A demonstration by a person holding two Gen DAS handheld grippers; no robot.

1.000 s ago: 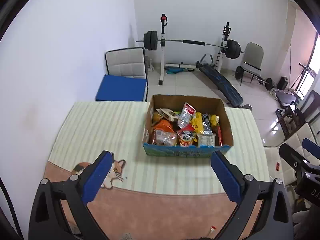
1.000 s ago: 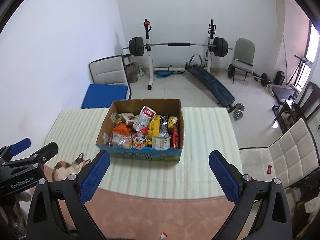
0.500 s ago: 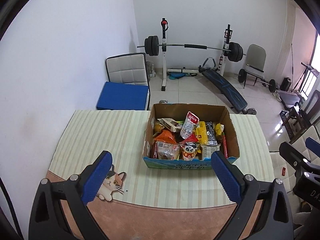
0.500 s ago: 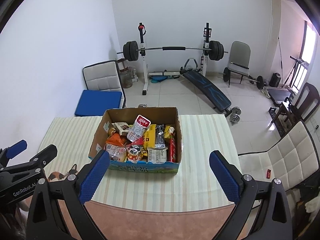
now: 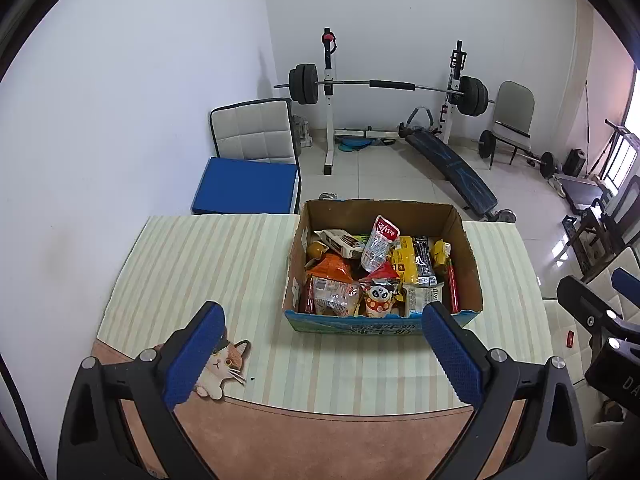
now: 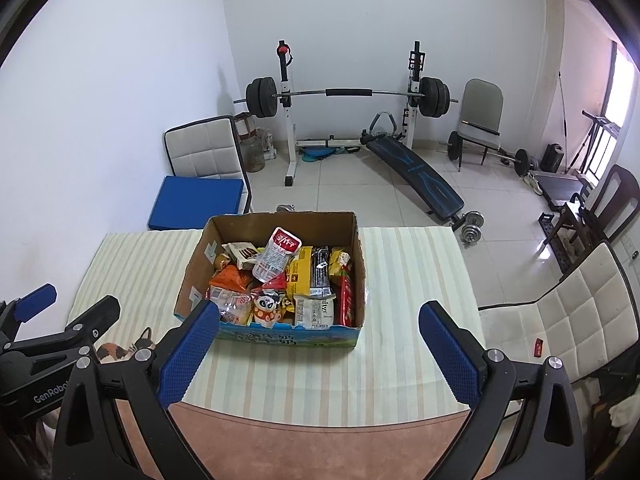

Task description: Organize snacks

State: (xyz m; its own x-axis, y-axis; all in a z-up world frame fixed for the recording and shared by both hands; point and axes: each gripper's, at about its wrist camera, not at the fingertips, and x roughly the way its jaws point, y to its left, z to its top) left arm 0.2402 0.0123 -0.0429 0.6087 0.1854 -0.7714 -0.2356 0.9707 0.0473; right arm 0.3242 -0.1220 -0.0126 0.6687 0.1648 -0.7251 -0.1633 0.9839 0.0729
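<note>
An open cardboard box stands on the striped tablecloth, crammed with several snack packets. A white-and-red pouch sticks up in its middle; a panda packet sits at the front. My left gripper hovers open above the near table edge, short of the box and holding nothing. My right gripper is likewise open and empty, just before the box's front wall. The left gripper's side shows at the left of the right wrist view.
The table has a cat picture on its cloth near the front left. Behind it stand a chair with a blue cushion, a barbell rack and a sit-up bench. A cream chair is at the right.
Both cameras have drawn back and tilted so the box and table sit lower and more of the room shows. Both grippers stay open; nothing in the box moved.
</note>
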